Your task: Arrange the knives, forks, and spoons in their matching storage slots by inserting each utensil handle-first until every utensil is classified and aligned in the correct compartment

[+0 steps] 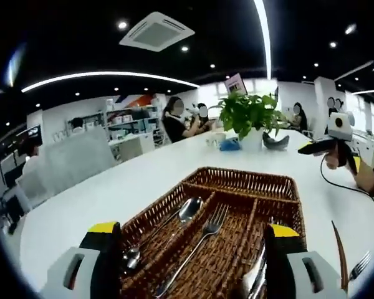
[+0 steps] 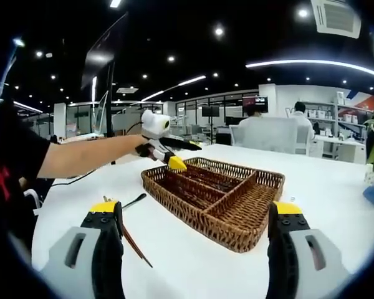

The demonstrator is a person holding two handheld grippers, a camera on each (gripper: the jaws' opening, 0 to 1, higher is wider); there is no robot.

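Observation:
A wicker tray with long slots lies on the white table just ahead of my left gripper, which is open and holds nothing. A spoon lies in the left slot and a fork in the middle one. Shiny utensils show in the right slot beside my right jaw. A brown-handled knife and a fork lie on the table to the tray's right. My right gripper is open and empty, facing the tray from its side. The knife lies by its left jaw.
A potted plant and a blue object stand at the table's far end, where several people sit. A person's hand holds the right gripper above the table's right side. The left gripper hovers over the tray's far corner.

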